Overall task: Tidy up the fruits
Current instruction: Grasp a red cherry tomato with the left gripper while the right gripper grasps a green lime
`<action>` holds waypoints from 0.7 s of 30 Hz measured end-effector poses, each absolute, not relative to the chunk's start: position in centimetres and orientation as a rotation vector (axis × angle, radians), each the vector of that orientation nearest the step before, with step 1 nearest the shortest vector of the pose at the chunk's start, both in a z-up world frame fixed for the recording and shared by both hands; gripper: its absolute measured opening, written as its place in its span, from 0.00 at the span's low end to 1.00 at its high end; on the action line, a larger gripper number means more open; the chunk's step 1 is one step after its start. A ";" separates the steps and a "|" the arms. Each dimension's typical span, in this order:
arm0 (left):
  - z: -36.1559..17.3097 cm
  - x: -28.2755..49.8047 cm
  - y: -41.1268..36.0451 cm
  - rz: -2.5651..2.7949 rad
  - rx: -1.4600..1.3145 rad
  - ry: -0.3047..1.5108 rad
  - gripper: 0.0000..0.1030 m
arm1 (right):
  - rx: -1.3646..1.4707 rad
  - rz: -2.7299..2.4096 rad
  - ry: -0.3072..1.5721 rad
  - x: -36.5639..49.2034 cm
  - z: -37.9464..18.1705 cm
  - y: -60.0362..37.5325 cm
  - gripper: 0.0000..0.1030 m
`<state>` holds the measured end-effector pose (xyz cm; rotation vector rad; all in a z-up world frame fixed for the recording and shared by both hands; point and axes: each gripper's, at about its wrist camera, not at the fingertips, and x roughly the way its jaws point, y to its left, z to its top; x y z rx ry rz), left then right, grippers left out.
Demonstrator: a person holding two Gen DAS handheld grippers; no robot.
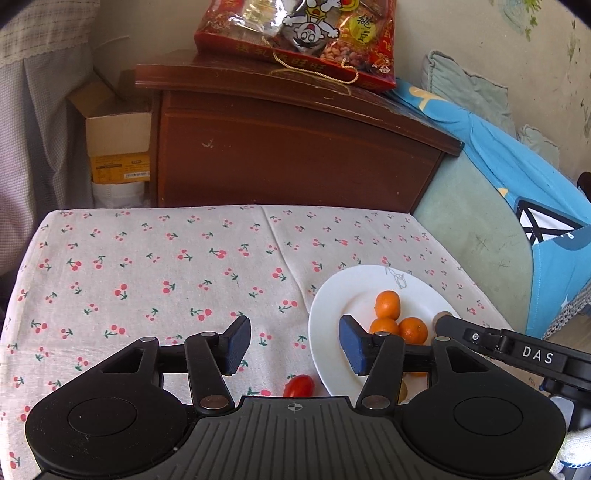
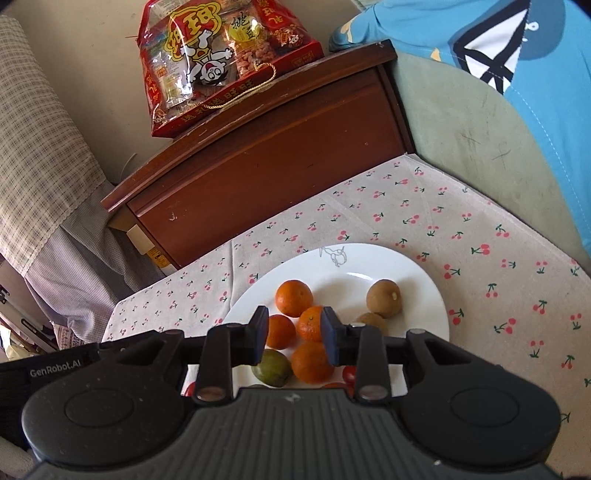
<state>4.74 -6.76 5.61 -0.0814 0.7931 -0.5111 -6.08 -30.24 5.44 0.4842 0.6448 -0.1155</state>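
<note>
A white plate (image 2: 417,288) on the cherry-print cloth holds several small oranges (image 2: 293,297), two brown round fruits (image 2: 384,297), a green fruit (image 2: 271,367) and a cherry tomato (image 2: 349,373). My right gripper (image 2: 294,339) hangs over the plate's near side, jaws apart, oranges showing below the gap and nothing pressed between the pads. In the left wrist view my left gripper (image 1: 295,343) stands open over the cloth at the left rim of the plate (image 1: 332,314), empty. A red cherry tomato (image 1: 299,386) lies on the cloth just under it. Three oranges (image 1: 388,304) show there.
A dark wooden cabinet (image 1: 295,147) stands behind the table's far edge with a red snack bag (image 1: 295,29) on top. A cardboard box (image 1: 118,140) sits to its left. Blue and green bedding (image 1: 517,177) borders the right. The right gripper's body (image 1: 517,350) reaches in beside the plate.
</note>
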 end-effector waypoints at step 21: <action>4.3 5.1 -2.3 -0.398 -0.060 0.836 0.52 | 0.239 0.125 0.732 -6.8 4.6 -21.1 0.32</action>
